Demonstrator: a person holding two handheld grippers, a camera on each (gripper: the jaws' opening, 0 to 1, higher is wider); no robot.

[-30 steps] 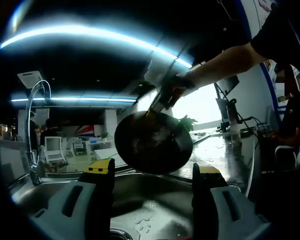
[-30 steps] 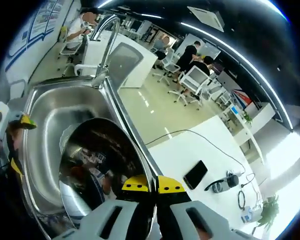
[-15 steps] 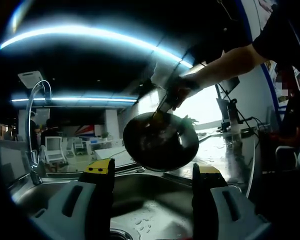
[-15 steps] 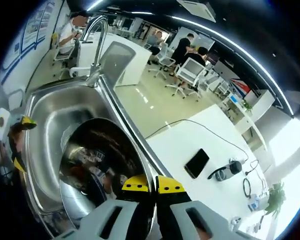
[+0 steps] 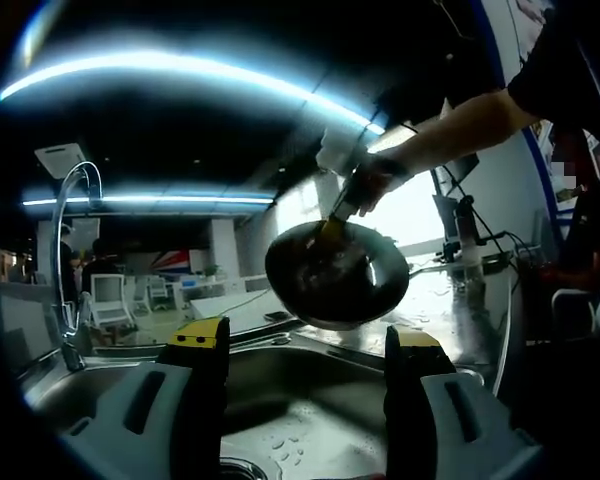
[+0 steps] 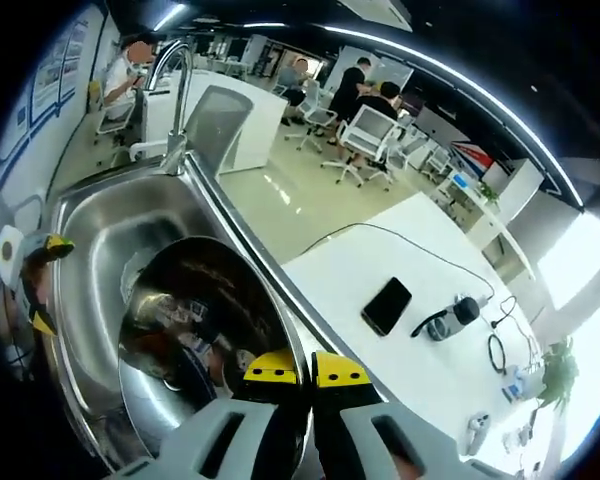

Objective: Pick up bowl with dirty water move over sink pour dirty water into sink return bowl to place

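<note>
Your right tongs [image 6: 295,368] stay clamped on the rim of the steel bowl [image 5: 337,275], which has levelled out and drifted right, from over the sink [image 5: 310,400] toward the wet worktop [image 5: 450,300]. Your left tongs [image 5: 305,345] hang apart and empty above the basin. The pour looks finished, so returning the bowl comes next.

Right tool [image 6: 295,368]: jaws pressed together, clamped on bowl [image 6: 205,320] rim. Right arm [image 5: 460,125] bare, stretched in from right, hand [image 5: 368,180] raised. Left tool [image 5: 305,345]: jaws spread wide, nothing between, level.
</note>
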